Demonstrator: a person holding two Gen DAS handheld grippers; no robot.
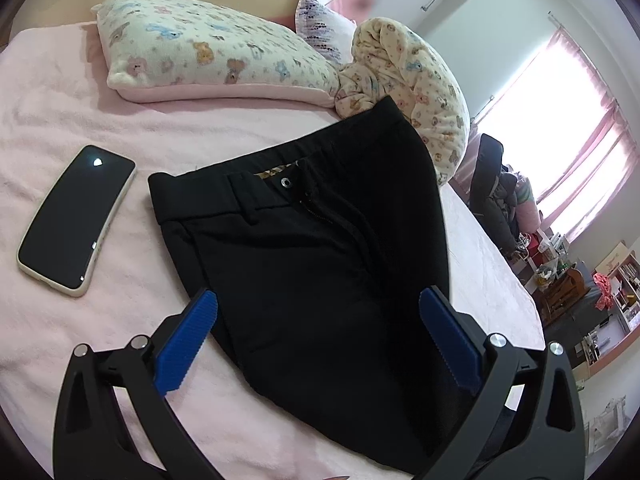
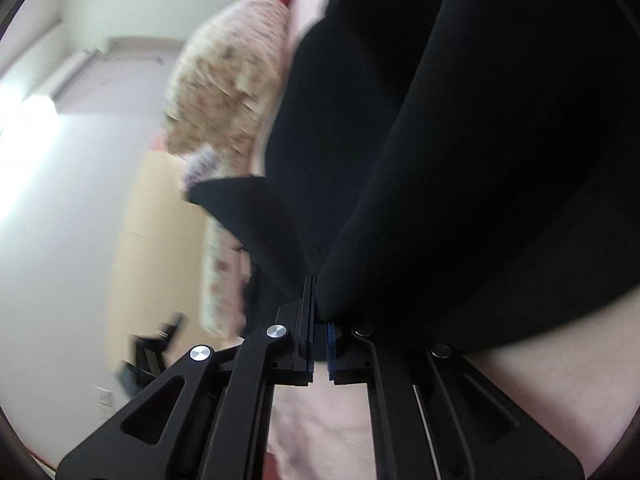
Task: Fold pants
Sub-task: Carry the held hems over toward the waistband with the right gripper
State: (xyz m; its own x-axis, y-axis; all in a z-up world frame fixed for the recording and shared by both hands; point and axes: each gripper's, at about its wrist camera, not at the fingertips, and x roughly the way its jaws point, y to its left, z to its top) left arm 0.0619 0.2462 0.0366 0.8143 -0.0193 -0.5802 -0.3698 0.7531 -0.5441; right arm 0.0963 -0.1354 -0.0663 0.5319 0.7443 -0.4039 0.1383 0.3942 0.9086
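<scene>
While the left wrist view shows the black pants [image 1: 312, 240] flat on the pink bed [image 1: 60, 92], waistband toward the pillows [image 1: 200, 52] and a phone [image 1: 76, 212] beside it, the left gripper [image 1: 318, 328] hangs spread wide. The right gripper [image 2: 319, 320] is pinched onto pants fabric (blurry, cloth hides most).

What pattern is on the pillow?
Small pastel teddy bears on cream, on the pillow; clearest in the left wrist view.
</scene>
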